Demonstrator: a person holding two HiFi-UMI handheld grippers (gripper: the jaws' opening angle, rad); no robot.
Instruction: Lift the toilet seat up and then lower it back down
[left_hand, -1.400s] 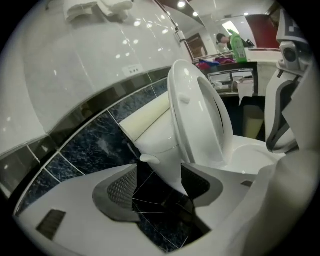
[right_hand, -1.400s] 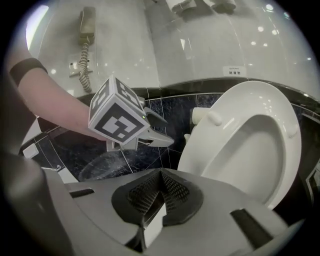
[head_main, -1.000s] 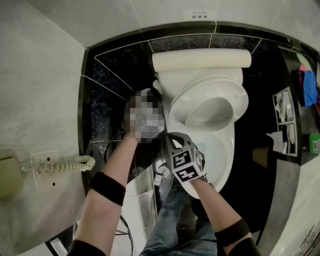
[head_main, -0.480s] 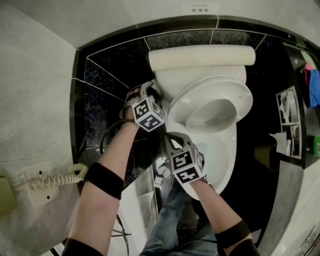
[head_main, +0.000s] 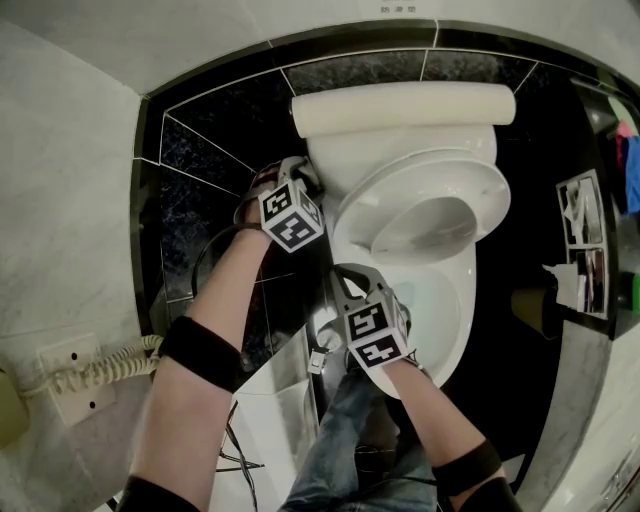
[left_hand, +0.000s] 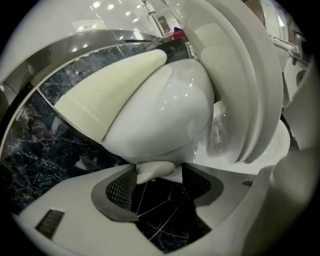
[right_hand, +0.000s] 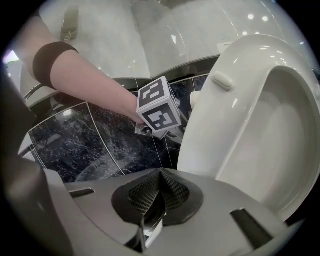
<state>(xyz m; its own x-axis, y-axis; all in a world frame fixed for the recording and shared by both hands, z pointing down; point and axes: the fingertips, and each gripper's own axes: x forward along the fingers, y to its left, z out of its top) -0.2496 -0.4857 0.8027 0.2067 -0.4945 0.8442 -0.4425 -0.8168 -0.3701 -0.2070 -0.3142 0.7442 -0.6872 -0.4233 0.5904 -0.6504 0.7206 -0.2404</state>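
Note:
The white toilet seat (head_main: 430, 200) stands raised, leaning back toward the tank (head_main: 400, 110), above the open bowl (head_main: 445, 310). My left gripper (head_main: 303, 175) is at the tank's left side. In the left gripper view it (left_hand: 157, 182) is open, with the white flush lever (left_hand: 155, 171) lying between its tips under the rounded tank (left_hand: 160, 110). My right gripper (head_main: 338, 272) hovers by the bowl's left rim. Its jaws (right_hand: 159, 187) are shut on nothing, beside the seat's underside (right_hand: 235, 125) and facing the left gripper's marker cube (right_hand: 159, 106).
Black marble tiles (head_main: 200, 170) cover the wall behind and left of the toilet. A wall phone with a coiled cord (head_main: 90, 370) hangs at lower left. A white bin (head_main: 270, 420) and the person's jeans leg (head_main: 350, 440) are below; a paper holder (head_main: 575, 260) stands at right.
My left gripper has edged up and in against the tank's left side at the flush lever. The right gripper and the raised seat have stayed put.

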